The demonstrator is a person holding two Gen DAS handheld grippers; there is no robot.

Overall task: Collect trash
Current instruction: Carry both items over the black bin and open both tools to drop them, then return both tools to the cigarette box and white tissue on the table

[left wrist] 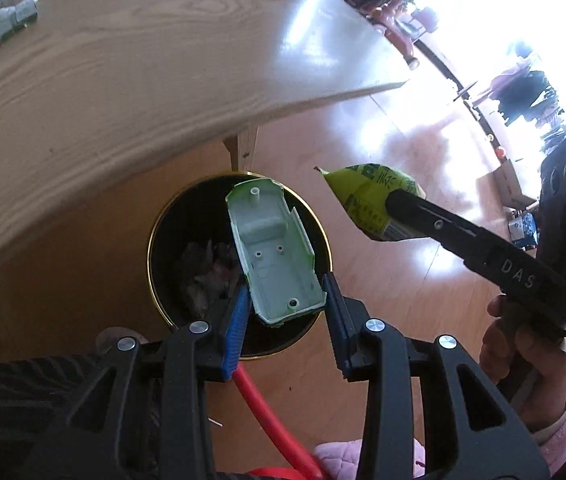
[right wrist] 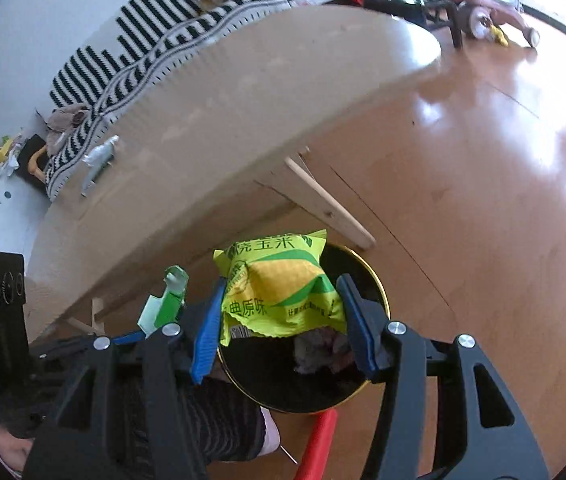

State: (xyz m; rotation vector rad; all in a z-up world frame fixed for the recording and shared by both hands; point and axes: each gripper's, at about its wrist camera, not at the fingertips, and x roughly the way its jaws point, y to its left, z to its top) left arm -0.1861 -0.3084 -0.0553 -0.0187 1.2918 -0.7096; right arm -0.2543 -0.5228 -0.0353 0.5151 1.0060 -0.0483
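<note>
Your left gripper [left wrist: 287, 294] is clamping a green plastic shell [left wrist: 273, 252] over the bin [left wrist: 155, 248]; your right gripper [right wrist: 283, 312] is gripping a yellow snack bag [right wrist: 279, 284] there.

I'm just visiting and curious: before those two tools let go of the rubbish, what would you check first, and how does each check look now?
1. Left tool grips the green plastic shell: ok.
2. Shell is over the bin: ok.
3. Right tool grips the yellow snack packet: ok.
4. Packet is fully over the bin opening: cannot tell; the views disagree.
5. Bin has room left: ok, only some scraps at the bottom.
6. Table cleared: not ok, pale pieces remain.
</note>
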